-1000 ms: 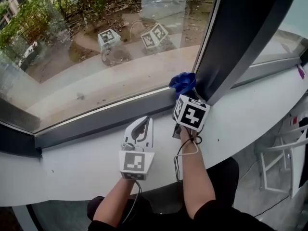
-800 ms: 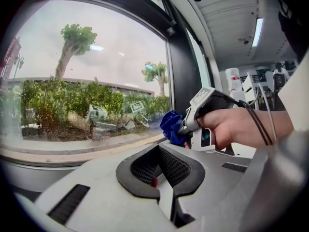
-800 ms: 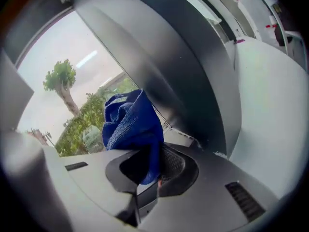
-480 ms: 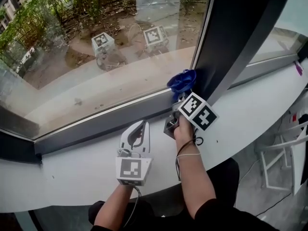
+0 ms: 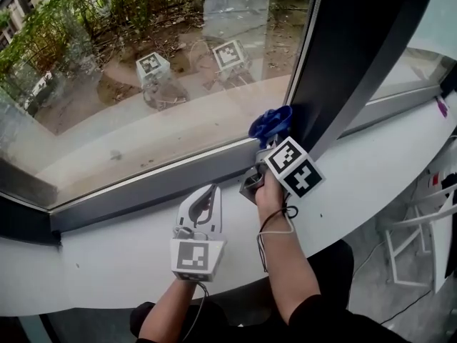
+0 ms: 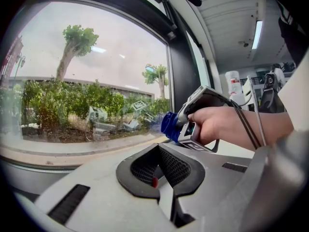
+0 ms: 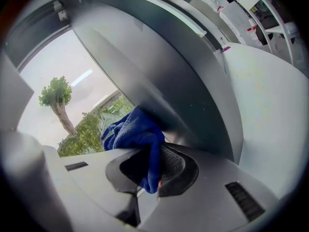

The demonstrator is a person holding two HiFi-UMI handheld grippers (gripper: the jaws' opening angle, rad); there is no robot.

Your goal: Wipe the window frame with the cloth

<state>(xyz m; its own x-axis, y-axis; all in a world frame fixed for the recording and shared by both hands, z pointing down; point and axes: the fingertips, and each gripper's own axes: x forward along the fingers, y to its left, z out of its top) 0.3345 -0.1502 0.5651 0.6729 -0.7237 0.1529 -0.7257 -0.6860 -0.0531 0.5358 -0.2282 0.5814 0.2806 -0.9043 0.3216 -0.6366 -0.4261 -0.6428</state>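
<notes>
A bunched blue cloth is pinched in my right gripper, whose jaws are shut on it. The cloth presses into the corner where the dark upright post meets the grey lower window frame. My left gripper rests lower left on the white sill, jaws shut with nothing between them, pointing at the frame.
The large glass pane shows reflections of both marker cubes and a garden outside. A second pane runs right of the post. White chairs stand below the sill's right edge.
My right gripper has tilted and drawn slightly down and left, keeping the cloth in the corner. The left gripper slid a little toward me along the sill.
</notes>
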